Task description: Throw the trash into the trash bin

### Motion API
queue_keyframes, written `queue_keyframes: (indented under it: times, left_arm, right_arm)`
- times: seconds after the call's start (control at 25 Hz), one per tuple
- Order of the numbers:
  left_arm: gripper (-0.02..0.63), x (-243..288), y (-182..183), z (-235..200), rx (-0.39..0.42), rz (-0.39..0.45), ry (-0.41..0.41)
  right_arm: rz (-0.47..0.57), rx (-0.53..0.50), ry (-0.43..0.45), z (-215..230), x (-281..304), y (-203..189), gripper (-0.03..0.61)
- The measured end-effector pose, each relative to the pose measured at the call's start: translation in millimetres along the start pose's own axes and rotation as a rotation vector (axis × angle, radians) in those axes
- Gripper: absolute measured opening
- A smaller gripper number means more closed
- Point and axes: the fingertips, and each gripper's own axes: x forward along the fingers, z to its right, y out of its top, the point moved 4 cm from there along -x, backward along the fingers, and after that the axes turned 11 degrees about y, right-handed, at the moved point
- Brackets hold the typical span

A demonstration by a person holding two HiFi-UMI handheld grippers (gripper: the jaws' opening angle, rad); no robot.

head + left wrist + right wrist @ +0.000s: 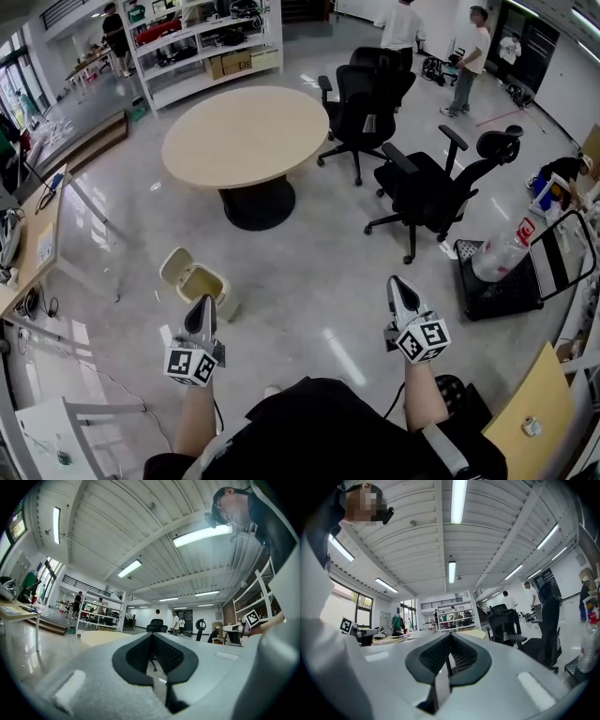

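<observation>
**Bin sits just ahead of the left claw, and neither claw holds anything**

The trash bin (221, 292) stands on the floor with its lid tipped back toward the upper left and its mouth facing up. It lies straight in front of the left claw (202, 302) and very near its tip. The bin's longer side runs on a slant from the lid down toward the lower right in the head view.

The right claw (450, 641) is well off to the bin's right, with bare floor between them, so the left hand is clearly the nearer one. Both claws point level and forward, away from the person.

Each gripper view shows its dark pads pressed together with nothing between them, so both claws are closed and empty. I cannot pick out any piece of trash on the floor around the bin.

A large plastic bottle (502, 251) rests on a black cart (487, 291) far to the right, nearer the right claw. Whether it counts as the trash is only a guess. The round table (246, 131) beyond the bin is bare.

The coming move likely depends on finding something to pick up first.
</observation>
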Motion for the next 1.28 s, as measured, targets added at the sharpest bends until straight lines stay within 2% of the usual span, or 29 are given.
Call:
queue_keyframes:
  times: [0.48,0.8,1.28]
  left_arm:
    - [0.002,-6.6,-3.9,-15.1,-0.033,0.011,-0.006]
    - [0.002,-7.7,-0.3,-15.4,-0.024,0.023,-0.006]
    - [0.002,-7.9,2.6,-2.2,-0.030,0.018,-0.013]
  right_arm:
    - [0.009,-0.020,0.032,-25.7,21.6,0.5,0.006]
    - [-0.008,-0.028,0.024,-24.7,21.4,-3.6,0.005]
    - [0.000,-0.016,0.067,-33.9,25.3,-2.5,0.005]
